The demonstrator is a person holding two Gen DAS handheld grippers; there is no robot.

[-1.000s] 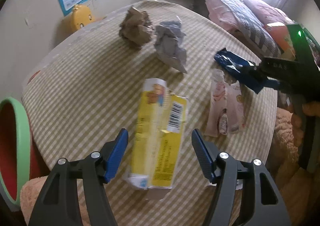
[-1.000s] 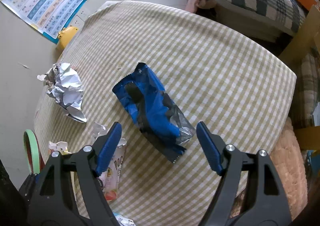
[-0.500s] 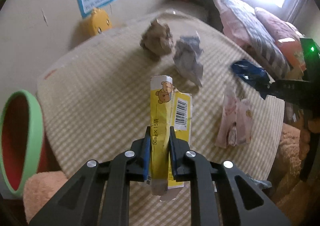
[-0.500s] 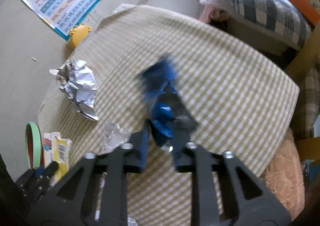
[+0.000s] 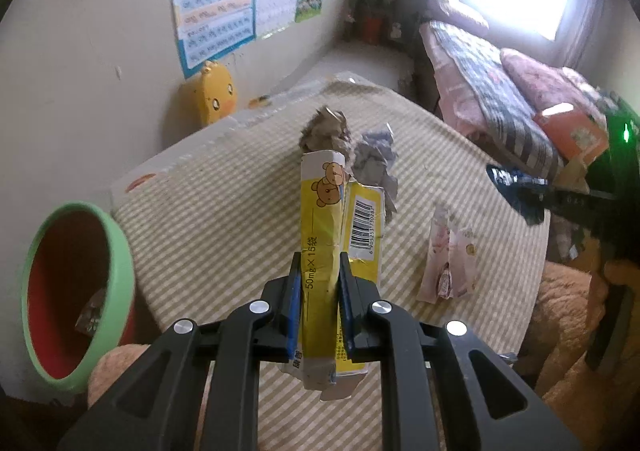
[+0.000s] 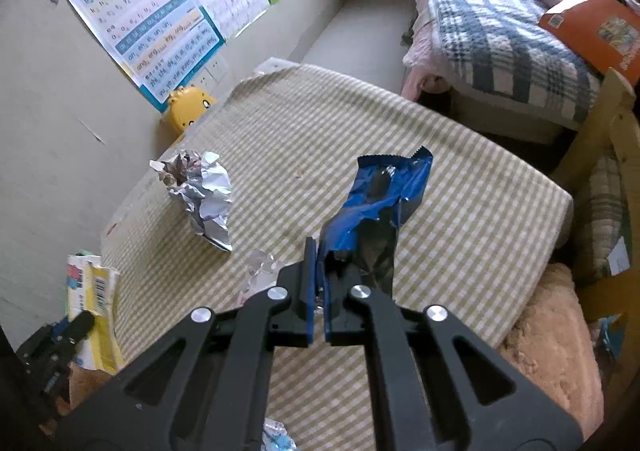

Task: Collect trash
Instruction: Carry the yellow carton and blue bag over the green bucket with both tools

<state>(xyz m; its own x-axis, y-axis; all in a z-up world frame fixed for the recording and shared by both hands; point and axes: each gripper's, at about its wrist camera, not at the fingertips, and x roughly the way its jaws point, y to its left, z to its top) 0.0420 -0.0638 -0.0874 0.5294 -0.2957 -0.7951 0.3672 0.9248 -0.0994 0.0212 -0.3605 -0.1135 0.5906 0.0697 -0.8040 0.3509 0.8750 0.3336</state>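
Yellow flattened cardboard box with a bear print and a barcode (image 5: pixel 326 239) is clamped between the blue pads of the left hand-held gripper (image 5: pixel 319 311), and it hangs above the checked cloth of the bench (image 5: pixel 224 219) with its upper end pointing away. The right hand-held gripper (image 6: pixel 317 291) is closed on the lower end of a crinkled blue foil snack wrapper (image 6: pixel 380 195), which stands up from the jaws, clear of the cloth.

The step in hand seems to be the carrying of both pieces to the round bin with a green rim and red inside (image 5: pixel 120 251), which stands low at the left edge of the bench. To do it well, I think both grips should stay firm until each piece is over the opening, because the box is held only by a narrow part and the wrapper is thin and slippery. The left piece is nearer, so it may go first.

On the bench remain a brown crumpled paper ball (image 5: pixel 324 129), a grey crumpled foil lump (image 6: pixel 204 191) and a pale pink torn sachet (image 5: pixel 448 263).
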